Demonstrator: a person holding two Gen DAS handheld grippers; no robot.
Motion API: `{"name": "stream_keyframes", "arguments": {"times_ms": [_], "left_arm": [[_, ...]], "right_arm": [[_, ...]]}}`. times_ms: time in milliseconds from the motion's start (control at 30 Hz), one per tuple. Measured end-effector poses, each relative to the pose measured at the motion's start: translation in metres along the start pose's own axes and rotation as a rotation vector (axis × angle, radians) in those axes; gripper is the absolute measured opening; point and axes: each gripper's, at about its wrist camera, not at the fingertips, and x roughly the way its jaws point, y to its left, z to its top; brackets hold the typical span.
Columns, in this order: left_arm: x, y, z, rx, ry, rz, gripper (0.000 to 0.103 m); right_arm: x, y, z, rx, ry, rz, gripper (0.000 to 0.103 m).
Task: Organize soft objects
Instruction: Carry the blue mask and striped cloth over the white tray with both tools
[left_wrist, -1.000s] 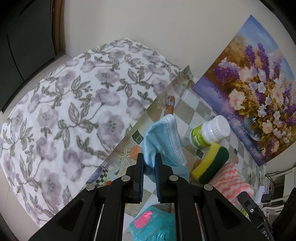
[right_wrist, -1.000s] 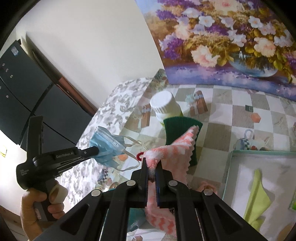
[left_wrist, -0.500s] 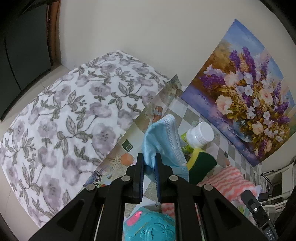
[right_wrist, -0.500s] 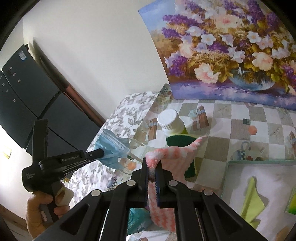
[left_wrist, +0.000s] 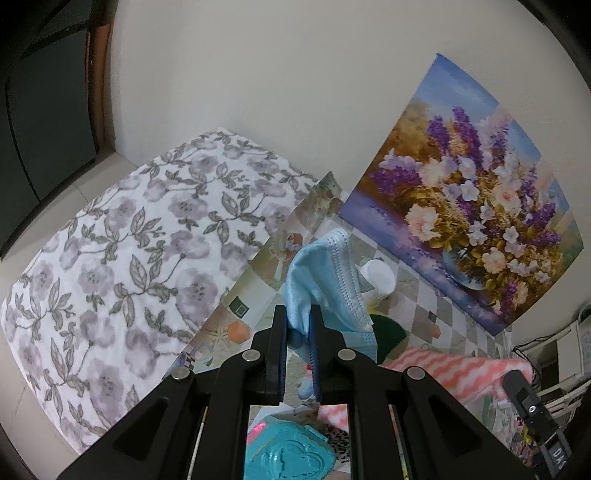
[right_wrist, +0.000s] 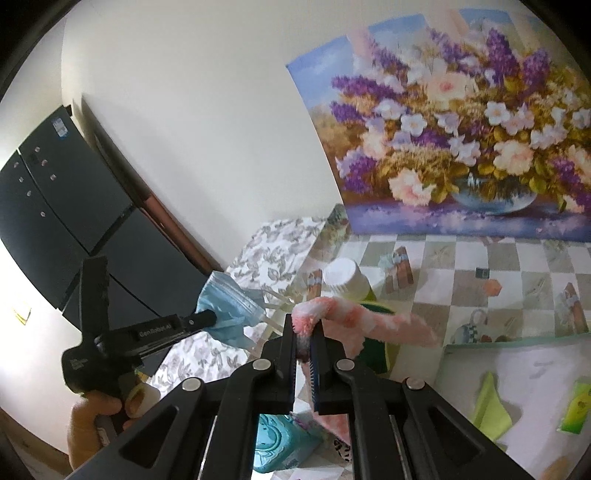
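My left gripper (left_wrist: 298, 325) is shut on a light blue face mask (left_wrist: 328, 280) and holds it in the air above the table; it also shows in the right wrist view (right_wrist: 229, 314). My right gripper (right_wrist: 303, 332) is shut on a pink and white zigzag cloth (right_wrist: 369, 321), lifted off the table; the cloth shows in the left wrist view (left_wrist: 454, 369). A green and yellow sponge (right_wrist: 373, 354) lies under the cloth, partly hidden.
A white-capped bottle (right_wrist: 347, 277) stands by the sponge. A tray with a white liner (right_wrist: 517, 373) at right holds a yellow-green cloth (right_wrist: 489, 406) and a green packet (right_wrist: 574, 406). A teal object (left_wrist: 288, 458) lies below the grippers. A flower painting (right_wrist: 461, 147) leans on the wall.
Both grippers have risen with their loads. The pink cloth has come up off the sponge, and the mask hangs higher over the table.
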Motion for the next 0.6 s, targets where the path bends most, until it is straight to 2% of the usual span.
{"name": "stream_keyframes", "arguments": {"times_ms": [367, 600], "left_arm": [[-0.012, -0.039, -0.009, 0.051, -0.019, -0.053, 0.011], [-0.009, -0.079, -0.023, 0.107, 0.007, -0.104, 0.011]], "right_arm": [[-0.056, -0.012, 0.012, 0.020, -0.130, -0.002, 0.006], [-0.094, -0.043, 0.019, 0.074, -0.195, -0.094, 0.006]]}}
